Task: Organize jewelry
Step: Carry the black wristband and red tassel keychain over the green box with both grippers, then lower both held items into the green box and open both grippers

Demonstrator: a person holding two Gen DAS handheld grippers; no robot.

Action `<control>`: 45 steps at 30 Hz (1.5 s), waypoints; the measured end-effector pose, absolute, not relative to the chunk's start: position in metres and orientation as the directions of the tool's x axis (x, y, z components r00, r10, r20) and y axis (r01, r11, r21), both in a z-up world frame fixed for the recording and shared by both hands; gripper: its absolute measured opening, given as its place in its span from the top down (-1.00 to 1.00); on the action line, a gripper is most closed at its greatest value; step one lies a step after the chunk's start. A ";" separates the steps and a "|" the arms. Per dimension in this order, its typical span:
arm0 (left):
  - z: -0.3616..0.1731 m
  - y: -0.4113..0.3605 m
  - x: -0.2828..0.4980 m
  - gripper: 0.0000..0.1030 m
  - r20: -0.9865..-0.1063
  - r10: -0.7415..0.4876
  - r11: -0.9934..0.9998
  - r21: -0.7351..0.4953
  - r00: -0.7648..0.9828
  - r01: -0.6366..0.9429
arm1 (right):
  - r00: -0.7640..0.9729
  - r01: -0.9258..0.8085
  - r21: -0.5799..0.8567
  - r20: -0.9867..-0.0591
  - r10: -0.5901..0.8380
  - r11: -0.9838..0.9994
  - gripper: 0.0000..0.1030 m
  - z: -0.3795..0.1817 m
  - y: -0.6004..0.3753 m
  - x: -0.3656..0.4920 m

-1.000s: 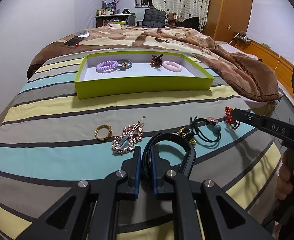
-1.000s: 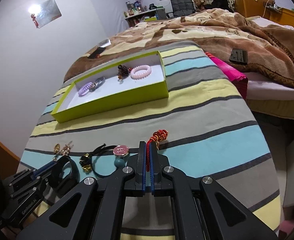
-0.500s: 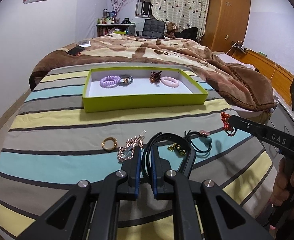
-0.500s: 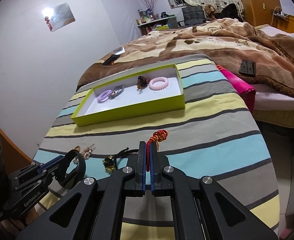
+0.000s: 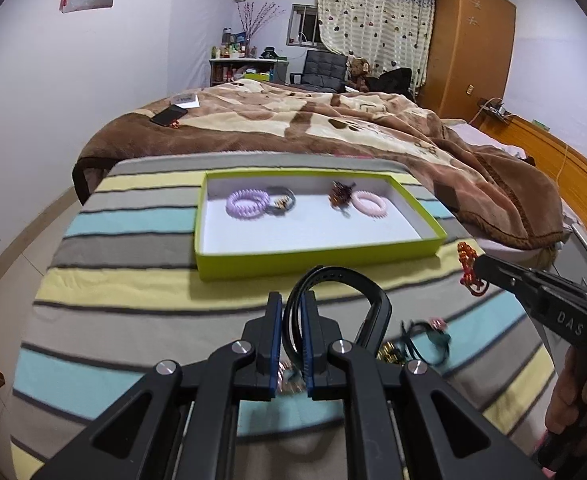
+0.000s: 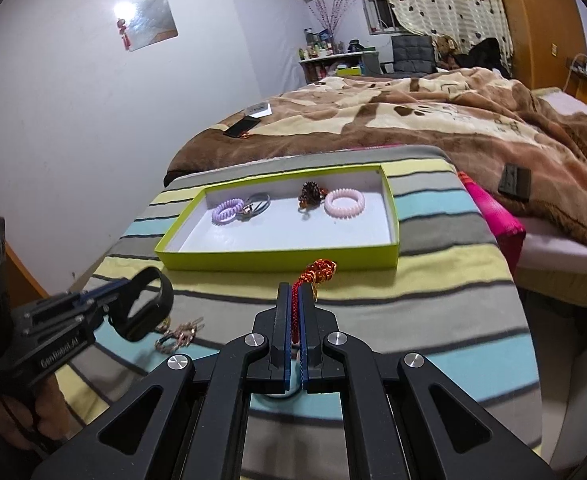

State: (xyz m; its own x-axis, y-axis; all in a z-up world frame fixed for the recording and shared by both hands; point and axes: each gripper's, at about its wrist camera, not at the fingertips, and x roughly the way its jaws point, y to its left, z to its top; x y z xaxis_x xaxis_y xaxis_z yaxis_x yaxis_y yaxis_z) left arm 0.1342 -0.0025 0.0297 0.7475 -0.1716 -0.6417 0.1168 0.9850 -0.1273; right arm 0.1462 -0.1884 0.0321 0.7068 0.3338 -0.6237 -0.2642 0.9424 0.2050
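Observation:
My left gripper [image 5: 292,304] is shut on a black looped band [image 5: 343,286], held up off the striped cloth; from the right wrist it shows as the left gripper [image 6: 111,294] with the black band [image 6: 149,304]. My right gripper [image 6: 294,292] is shut on a red beaded cord [image 6: 321,270], lifted above the cloth; in the left wrist view the red cord [image 5: 468,268] hangs at the right gripper [image 5: 481,266]. Beyond both lies the green tray [image 5: 317,258], also the green tray [image 6: 277,260], holding a purple coil tie [image 5: 247,202], a grey tie, a brown clip and a pink coil tie [image 5: 369,207].
Loose pieces stay on the striped cloth: a rhinestone clip [image 6: 179,334] and a black tie with a teal bead [image 5: 433,338]. A brown blanket [image 5: 333,120] covers the bed behind, with a phone [image 5: 168,115] on it. A pink item [image 6: 493,216] lies at the cloth's right edge.
Both grippers have risen with the black band and the red cord and moved toward the green tray. The loose pieces on the cloth now sit lower, partly behind my left fingers.

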 end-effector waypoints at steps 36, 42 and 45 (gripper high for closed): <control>-0.009 0.023 0.273 0.81 -0.725 -0.029 0.999 -0.035 0.688 0.006 | 0.648 -0.225 0.092 -0.730 0.219 0.970 0.95 -0.006 -0.191 0.286; -0.014 0.024 0.278 0.81 -0.734 -0.013 1.000 -0.021 0.680 -0.004 | 0.636 -0.212 0.087 -0.744 0.205 0.973 0.95 -0.012 -0.194 0.291; -0.014 0.023 0.279 0.81 -0.736 -0.009 1.000 -0.014 0.677 -0.002 | 0.634 -0.204 0.091 -0.746 0.202 0.975 0.95 -0.013 -0.197 0.292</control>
